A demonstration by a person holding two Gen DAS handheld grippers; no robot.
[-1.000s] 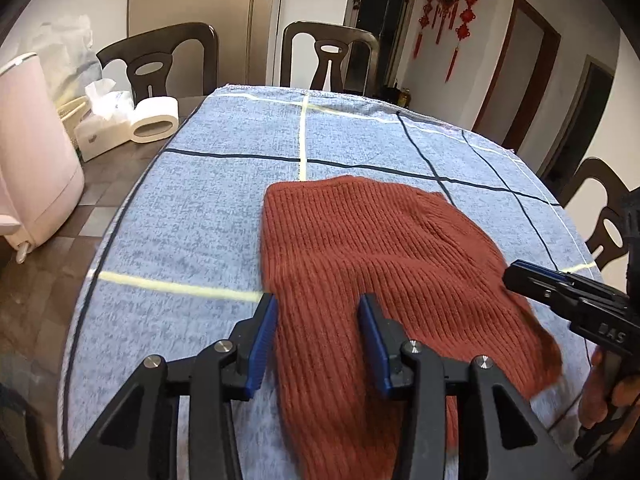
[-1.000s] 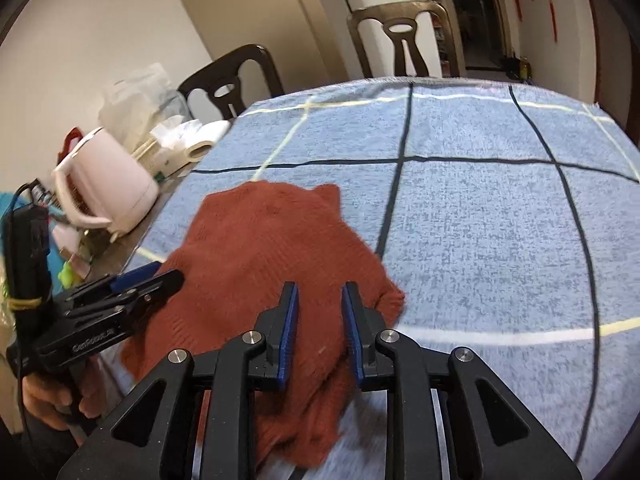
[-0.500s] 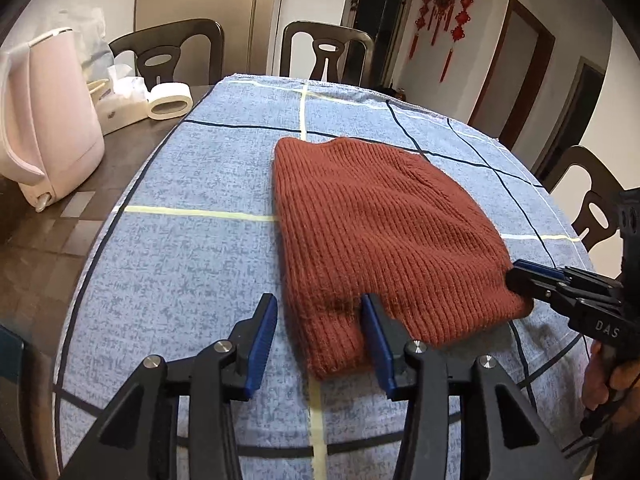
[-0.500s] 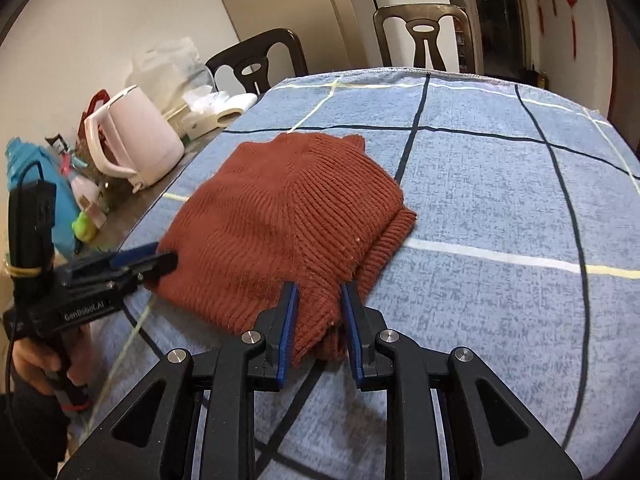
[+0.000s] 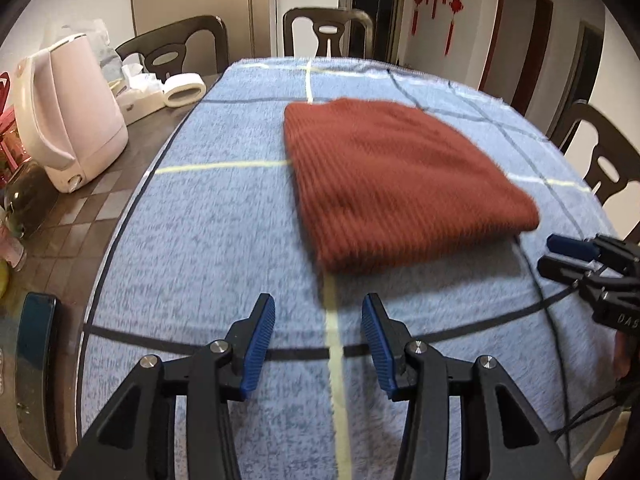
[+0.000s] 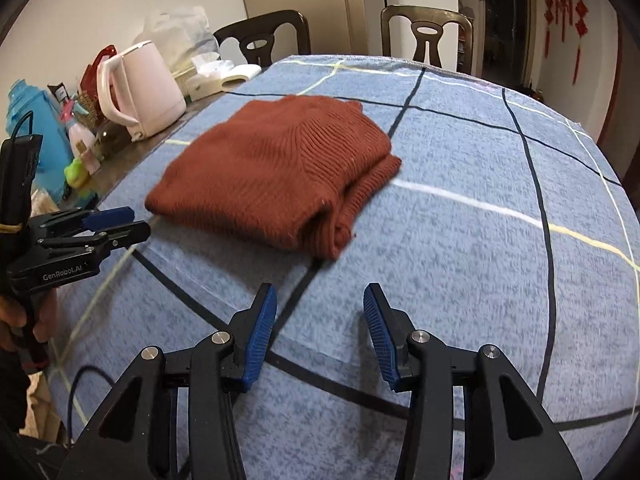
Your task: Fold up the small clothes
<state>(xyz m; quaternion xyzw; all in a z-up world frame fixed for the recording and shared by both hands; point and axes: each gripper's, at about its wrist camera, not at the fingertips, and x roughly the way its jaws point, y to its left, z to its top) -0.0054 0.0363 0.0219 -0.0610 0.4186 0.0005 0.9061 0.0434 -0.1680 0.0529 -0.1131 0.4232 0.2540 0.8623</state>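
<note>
Sweater (image 5: 396, 184) is lying folded on the blue cloth (image 5: 208, 240), right of the pink kettle (image 5: 68, 112). Risk, as I judge it: the open layered edge facing the right gripper (image 6: 318, 332) could be snagging on a returning finger, or the stacked layers could be sliding apart if nudged, undoing the fold. Both grippers are hovering over bare cloth just short of the sweater's near edge, touching nothing. The left gripper (image 5: 318, 336) is standing moderately wide and empty; the right gripper's jaws are opening, with nothing between them.
</note>
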